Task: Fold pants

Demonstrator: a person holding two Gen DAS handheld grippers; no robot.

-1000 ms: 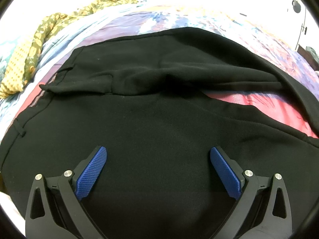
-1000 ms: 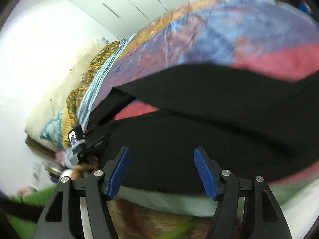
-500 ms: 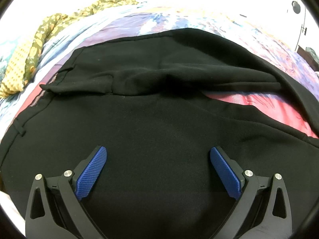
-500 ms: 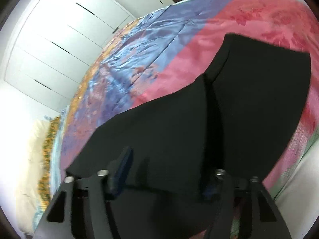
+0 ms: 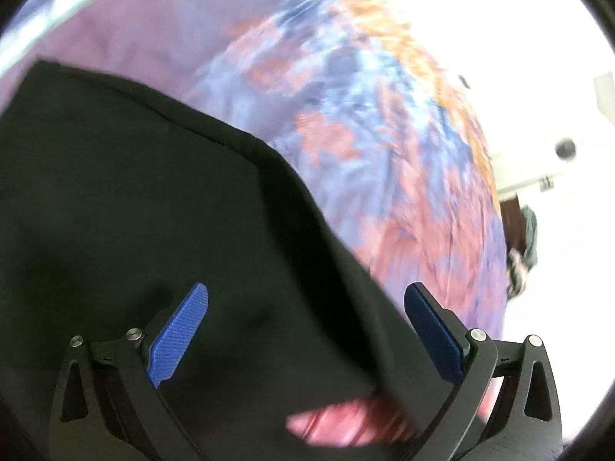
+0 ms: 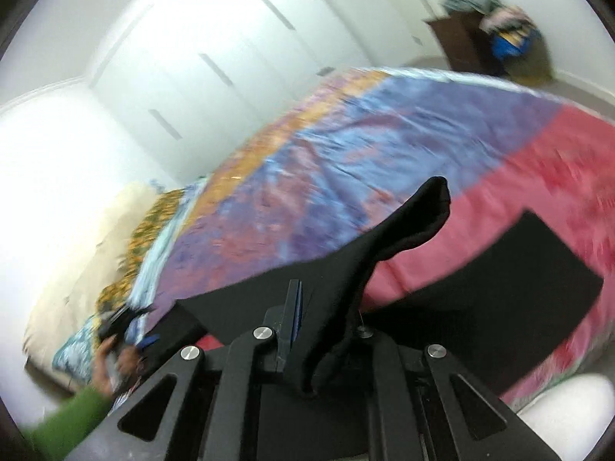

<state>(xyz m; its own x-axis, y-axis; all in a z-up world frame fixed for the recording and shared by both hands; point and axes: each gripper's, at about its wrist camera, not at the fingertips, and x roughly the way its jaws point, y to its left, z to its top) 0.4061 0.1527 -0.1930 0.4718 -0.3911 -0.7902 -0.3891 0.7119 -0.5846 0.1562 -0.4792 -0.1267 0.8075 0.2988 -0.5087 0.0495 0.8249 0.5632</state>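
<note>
On the left, the left claw [image 5: 305, 330] stands wide open above the black pants [image 5: 134, 211], its blue pads [image 5: 178, 336] clear of the cloth and gripping nothing. The pants lie spread across the bed's patchwork bedspread [image 5: 384, 153] of purple, blue and pink. Further right, the right claw [image 6: 298, 299] has just been closing and is now pinched tight on a fold of the pants [image 6: 384, 246], which rises in a raised peak above the bed while the rest trails down onto the pink patch [image 6: 519, 176].
</note>
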